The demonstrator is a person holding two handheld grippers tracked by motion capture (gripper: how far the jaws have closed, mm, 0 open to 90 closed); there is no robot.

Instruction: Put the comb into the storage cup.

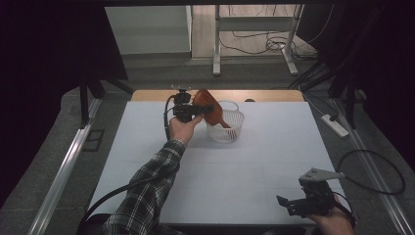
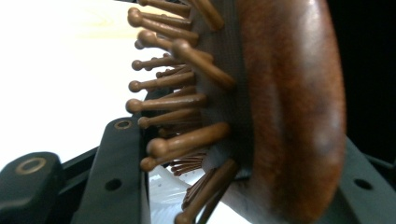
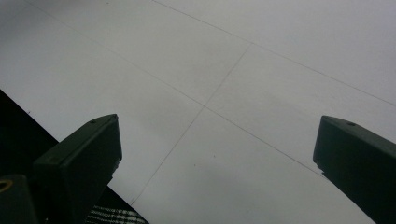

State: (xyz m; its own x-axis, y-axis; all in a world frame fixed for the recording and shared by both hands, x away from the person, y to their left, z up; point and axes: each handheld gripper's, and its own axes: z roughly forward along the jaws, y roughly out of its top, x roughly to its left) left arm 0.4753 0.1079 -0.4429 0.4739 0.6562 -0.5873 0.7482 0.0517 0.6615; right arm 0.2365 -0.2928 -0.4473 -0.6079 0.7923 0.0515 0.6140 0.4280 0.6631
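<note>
Left hand-held gripper (image 1: 203, 108) pinches the brush (image 1: 211, 113), tilted over the basket (image 1: 230, 128), handle end dipping inside; bristles (image 2: 177, 84) point sideways in its own view; right hand-held gripper (image 1: 298, 200) spread wide, low over the near worktop (image 1: 244, 171).

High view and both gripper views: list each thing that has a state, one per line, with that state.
Wooden hairbrush: held between the jaws of the left claw, tilted, handle end down inside the basket.
White basket: upright on the table, brush handle in it.
Left claw: shut on the brush head, bristles against one jaw.
Right claw: open, nothing between the jaws, over the bare white table.
</note>
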